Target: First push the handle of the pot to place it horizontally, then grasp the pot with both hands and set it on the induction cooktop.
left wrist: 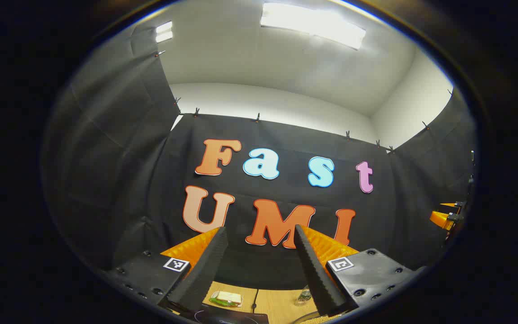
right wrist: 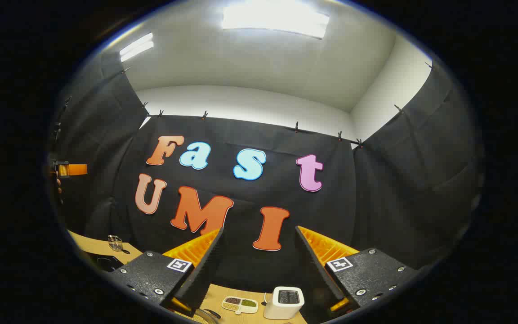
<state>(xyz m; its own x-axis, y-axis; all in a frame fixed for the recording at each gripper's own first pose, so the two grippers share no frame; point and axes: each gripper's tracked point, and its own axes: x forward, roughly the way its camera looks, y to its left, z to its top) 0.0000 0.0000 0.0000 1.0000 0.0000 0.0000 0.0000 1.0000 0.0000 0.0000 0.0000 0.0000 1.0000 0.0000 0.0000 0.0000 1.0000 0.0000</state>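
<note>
Both grippers, left (left wrist: 259, 252) and right (right wrist: 259, 252), hover jaws apart and empty above the tabletop (left wrist: 277, 301); the pot cannot be made out, so a blind descent risks missing its handle.

Left gripper (left wrist: 259, 234): tilted upward, both fingers spread apart with a clear gap between the ridged pads (left wrist: 205, 265), nothing clamped. Right gripper (right wrist: 259, 234): same upward tilt, fingers likewise spread and holding nothing. In the right gripper view, the left gripper shows at the far left edge.
</note>
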